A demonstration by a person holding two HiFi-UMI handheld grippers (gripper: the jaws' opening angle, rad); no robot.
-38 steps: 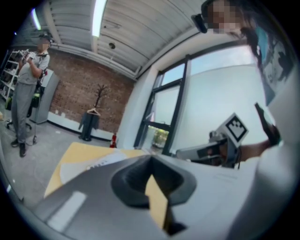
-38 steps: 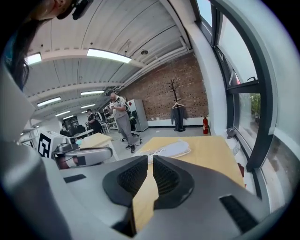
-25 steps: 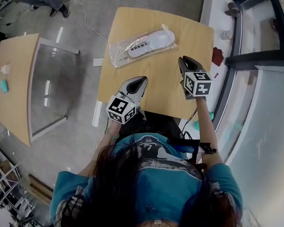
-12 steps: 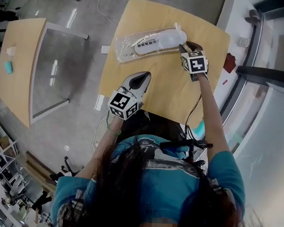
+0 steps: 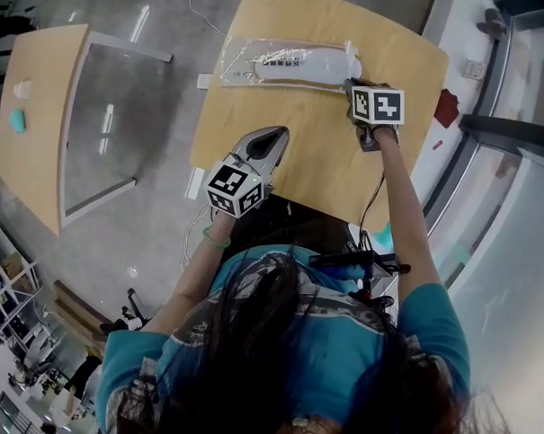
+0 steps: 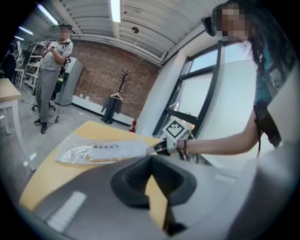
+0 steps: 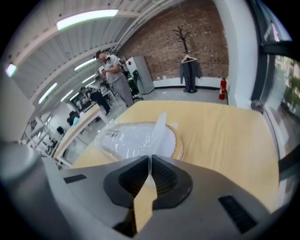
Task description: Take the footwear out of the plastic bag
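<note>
left gripper [image 5: 275,135]: nearest the person, over the near edge of the bench [image 5: 324,160]; in the left gripper view [image 6: 150,161] its jaws are pressed together with nothing between them, well apart from the bag.
right gripper [image 5: 353,82]: held out on a stretched arm to the far right part of the bench, at the bag's right end; its jaws have just been closing, and the right gripper view [image 7: 150,159] shows them pinching a thin upright flap of the clear film.
plastic bag [image 5: 283,63]: clear, lying flat across the far side of the bench, its long side running left to right; also seen from the left gripper [image 6: 93,151] and straight ahead of the right gripper [image 7: 133,138].
slipper [image 5: 306,63]: white with a tan rim, inside the plastic bag, flat on the bench; printed lines on the film sit over its left part [image 7: 140,140].
second bench [image 5: 32,138]: off to the left across the grey floor [image 5: 155,224], with a small teal object [image 5: 18,120] on it.
bystander [image 6: 50,75]: standing far back in grey clothes, before a brick wall [image 6: 101,82].
</note>
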